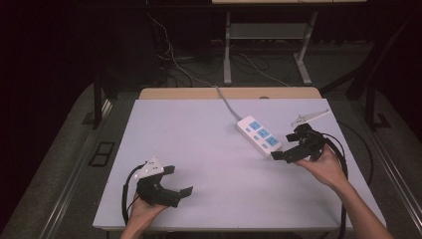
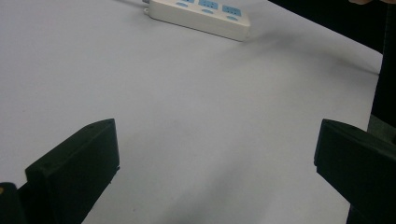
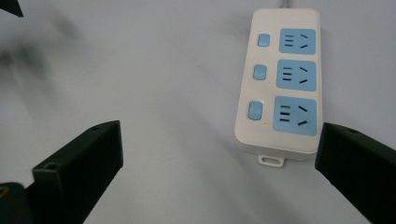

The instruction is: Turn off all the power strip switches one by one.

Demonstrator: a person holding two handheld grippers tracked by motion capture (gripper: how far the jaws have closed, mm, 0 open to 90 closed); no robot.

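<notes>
On the white table (image 1: 199, 149), your power strip (image 1: 259, 135) lies flat at the right rear, long axis running diagonally, cord end toward the far edge and three blue sockets facing up. Your right gripper (image 1: 288, 145), jaws spread wide and empty, sits just beside its near end. Your left gripper (image 1: 180, 180), jaws likewise apart, rests well apart at the front left.

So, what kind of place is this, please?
Probably a lab or recording workspace, not a home: a white work table holding a power strip, dark surroundings, loose floor cables, and hand-held grippers, left and right.
</notes>
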